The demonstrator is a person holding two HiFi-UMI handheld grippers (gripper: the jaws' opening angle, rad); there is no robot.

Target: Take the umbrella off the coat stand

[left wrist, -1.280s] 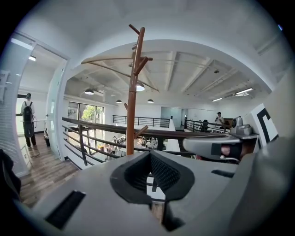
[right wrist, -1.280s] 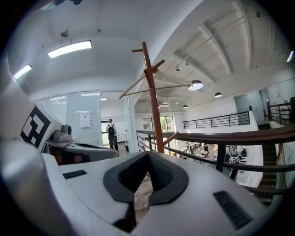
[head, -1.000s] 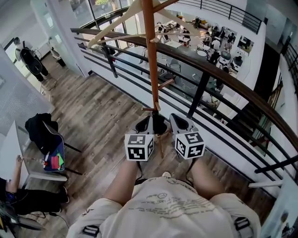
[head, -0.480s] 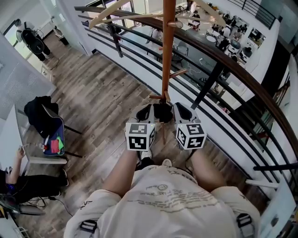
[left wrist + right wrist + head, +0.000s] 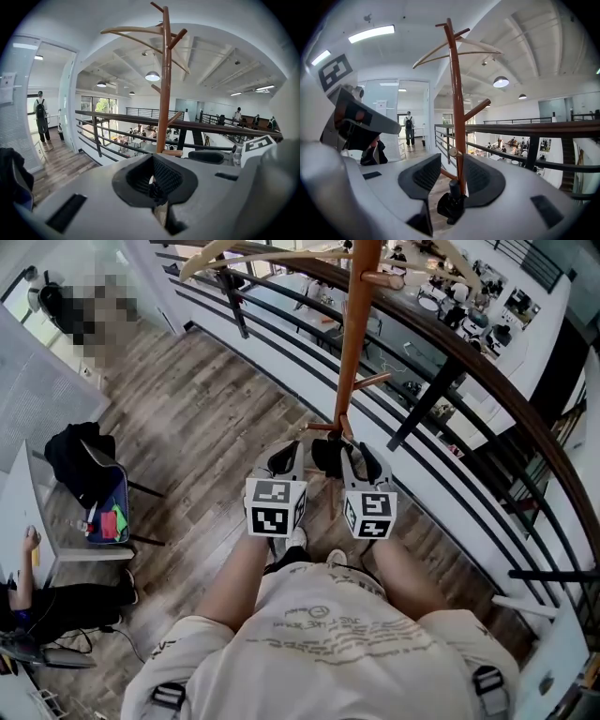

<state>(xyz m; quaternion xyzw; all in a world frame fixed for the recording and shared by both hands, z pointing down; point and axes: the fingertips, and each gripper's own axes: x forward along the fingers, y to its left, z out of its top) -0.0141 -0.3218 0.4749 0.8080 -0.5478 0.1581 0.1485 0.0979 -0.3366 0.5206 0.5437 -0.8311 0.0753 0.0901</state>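
Lowered near level, right claw (image 5: 446, 174) just opened around umbrella (image 5: 451, 206); left claw (image 5: 153, 174) grips it.

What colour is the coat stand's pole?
The pole is reddish-brown, clearest in the right gripper view.

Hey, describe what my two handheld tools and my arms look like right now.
Both the left tool and the right tool have pale grey moulded bodies, black ribbed pads and a white cube with black square markers. You wear a cream short-sleeved T-shirt with faint print and dark buckled straps.
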